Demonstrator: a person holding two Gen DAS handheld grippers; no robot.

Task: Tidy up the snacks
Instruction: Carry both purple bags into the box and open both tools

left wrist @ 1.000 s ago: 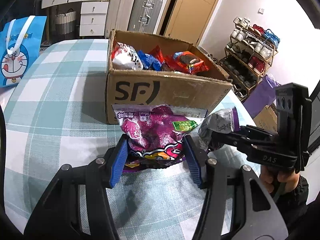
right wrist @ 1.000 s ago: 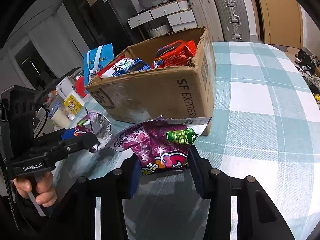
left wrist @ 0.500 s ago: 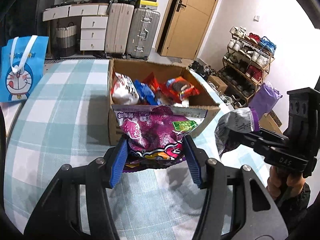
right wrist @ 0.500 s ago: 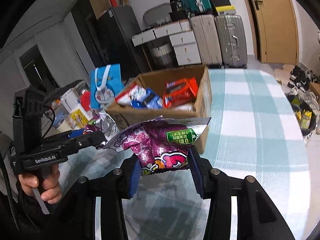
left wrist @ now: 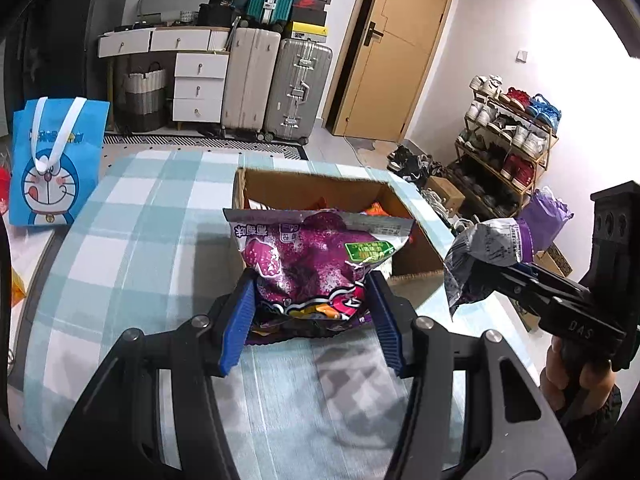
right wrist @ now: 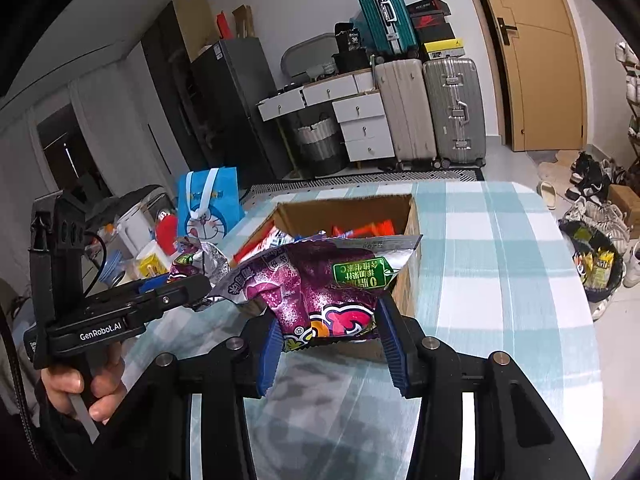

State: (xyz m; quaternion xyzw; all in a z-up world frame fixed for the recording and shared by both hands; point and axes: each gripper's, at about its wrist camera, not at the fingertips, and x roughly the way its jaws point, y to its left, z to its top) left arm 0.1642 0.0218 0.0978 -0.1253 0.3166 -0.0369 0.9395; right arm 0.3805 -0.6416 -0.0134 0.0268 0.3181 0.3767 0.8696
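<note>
My left gripper (left wrist: 312, 280) is shut on a purple snack bag (left wrist: 308, 256), its blue pads pressing on the bag's lower sides. My right gripper (right wrist: 328, 316) is shut on a second purple snack bag (right wrist: 316, 288) in the same way. Both bags hang in the air just in front of the open cardboard box (left wrist: 320, 180), which holds several snack packs. In the left wrist view the right gripper (left wrist: 496, 272) comes in from the right with its crumpled silver-backed bag (left wrist: 484, 244). The right wrist view has the left gripper (right wrist: 188, 284) at the left with its bag (right wrist: 200, 256).
The box (right wrist: 414, 216) stands on a table with a teal checked cloth (left wrist: 132, 248). A blue cartoon gift bag (left wrist: 56, 164) stands at the table's far left, with cups and cartons (right wrist: 148, 256) near it. Suitcases (left wrist: 300, 88), drawers and a shoe rack (left wrist: 508, 136) line the room behind.
Both grippers have risen with their bags still gripped. The box now sits lower in both views and its opening is seen from above.
</note>
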